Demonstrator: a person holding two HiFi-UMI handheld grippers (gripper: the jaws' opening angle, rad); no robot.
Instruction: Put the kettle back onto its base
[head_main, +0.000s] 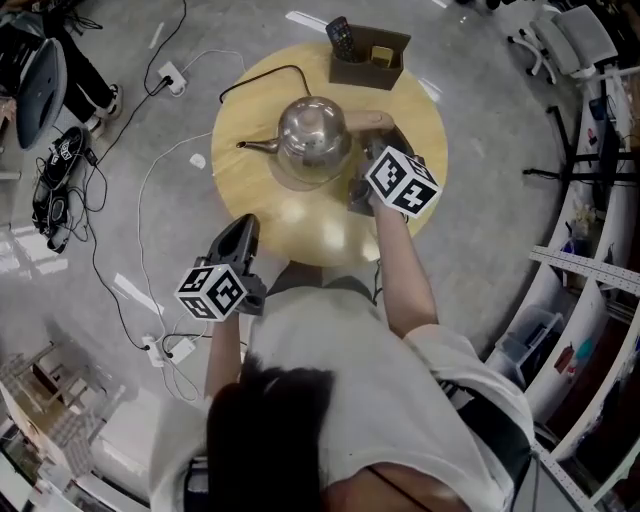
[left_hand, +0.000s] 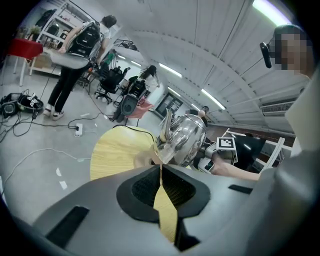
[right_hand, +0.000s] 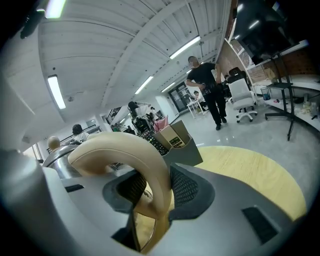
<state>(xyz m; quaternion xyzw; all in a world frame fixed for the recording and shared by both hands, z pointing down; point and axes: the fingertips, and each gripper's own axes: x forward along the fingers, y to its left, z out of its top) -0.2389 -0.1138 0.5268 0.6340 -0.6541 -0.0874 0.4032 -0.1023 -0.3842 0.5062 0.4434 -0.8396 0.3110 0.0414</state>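
A shiny steel kettle with a thin spout pointing left is over the middle of the round wooden table. A black cord leads under it; the base is hidden beneath it. My right gripper is at the kettle's right side. In the right gripper view its jaws are closed round the beige curved handle. My left gripper hangs off the table's near edge, shut with nothing in it. From there the kettle shows ahead.
A brown box holding remote controls stands at the table's far edge, and shows beyond the handle as well. Cables and power strips lie on the floor to the left. People and office chairs stand farther off.
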